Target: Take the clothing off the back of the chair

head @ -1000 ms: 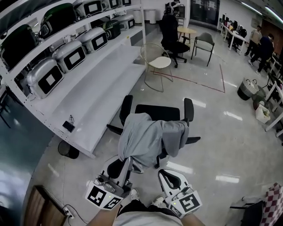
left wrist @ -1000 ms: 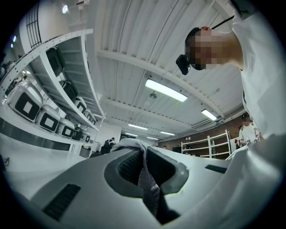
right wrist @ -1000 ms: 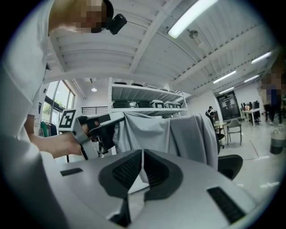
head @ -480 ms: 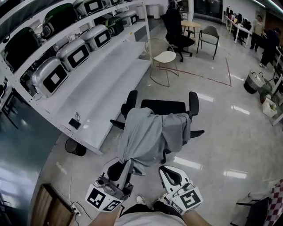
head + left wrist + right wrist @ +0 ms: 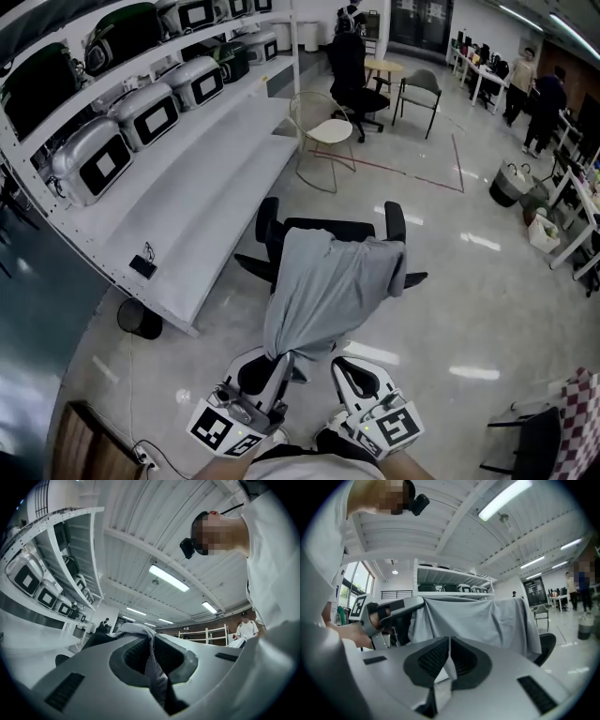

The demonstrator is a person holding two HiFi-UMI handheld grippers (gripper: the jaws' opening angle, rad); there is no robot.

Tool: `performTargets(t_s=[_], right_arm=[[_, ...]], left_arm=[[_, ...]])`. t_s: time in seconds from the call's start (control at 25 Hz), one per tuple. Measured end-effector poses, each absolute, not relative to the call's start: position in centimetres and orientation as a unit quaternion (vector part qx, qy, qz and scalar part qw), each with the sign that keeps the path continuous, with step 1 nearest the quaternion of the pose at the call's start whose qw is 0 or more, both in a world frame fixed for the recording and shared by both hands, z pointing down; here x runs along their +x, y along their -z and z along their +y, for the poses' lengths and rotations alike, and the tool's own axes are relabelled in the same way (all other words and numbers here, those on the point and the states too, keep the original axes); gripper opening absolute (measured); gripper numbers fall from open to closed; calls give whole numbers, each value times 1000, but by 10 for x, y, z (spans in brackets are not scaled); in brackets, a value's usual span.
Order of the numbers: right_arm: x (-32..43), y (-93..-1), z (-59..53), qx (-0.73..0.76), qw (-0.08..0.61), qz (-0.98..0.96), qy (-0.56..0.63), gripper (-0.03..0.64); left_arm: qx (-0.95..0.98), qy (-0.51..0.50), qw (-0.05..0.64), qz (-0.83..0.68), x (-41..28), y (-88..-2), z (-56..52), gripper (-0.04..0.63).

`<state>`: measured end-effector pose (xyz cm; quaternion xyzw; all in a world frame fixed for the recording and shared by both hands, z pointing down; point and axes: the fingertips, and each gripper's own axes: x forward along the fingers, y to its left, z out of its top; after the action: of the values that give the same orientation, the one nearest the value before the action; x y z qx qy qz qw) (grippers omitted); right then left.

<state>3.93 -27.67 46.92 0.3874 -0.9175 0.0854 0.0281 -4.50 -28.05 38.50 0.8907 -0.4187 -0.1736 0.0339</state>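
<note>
A grey garment [image 5: 328, 291] hangs over the back of a black office chair [image 5: 396, 223] in the middle of the head view. Its near lower corner is drawn out into a taut strip toward me. My left gripper [image 5: 281, 363] is shut on that corner. In the left gripper view the grey cloth [image 5: 157, 677] runs pinched between the dark pads of the left gripper [image 5: 151, 641]. My right gripper [image 5: 345, 367] hangs just right of it, short of the chair, shut with nothing in it. The right gripper view shows the draped garment [image 5: 487, 620] ahead of the right gripper [image 5: 449, 641].
A long white bench [image 5: 202, 216] with shelves of grey appliances [image 5: 94, 159] runs along the left. A black bin [image 5: 139, 319] stands under it. A wire chair [image 5: 323, 131] and more office chairs stand beyond. People stand at far right [image 5: 544, 103]. A chair with checked cloth [image 5: 562, 431] is at lower right.
The garment's near corner has been drawn further toward me and the cloth now stretches longer and tauter off the chair back. Both grippers have shifted a little.
</note>
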Motion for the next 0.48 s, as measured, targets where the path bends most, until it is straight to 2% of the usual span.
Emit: performTargets(t_s=[0.24, 0.48], right_arm=[[-6, -460, -247, 419, 27, -905, -68, 19], [-17, -457, -216, 456, 35, -887, -59, 19]], left_arm=[[907, 191, 25, -374, -77, -375, -246, 26], [917, 192, 39, -347, -98, -382, -220, 26]])
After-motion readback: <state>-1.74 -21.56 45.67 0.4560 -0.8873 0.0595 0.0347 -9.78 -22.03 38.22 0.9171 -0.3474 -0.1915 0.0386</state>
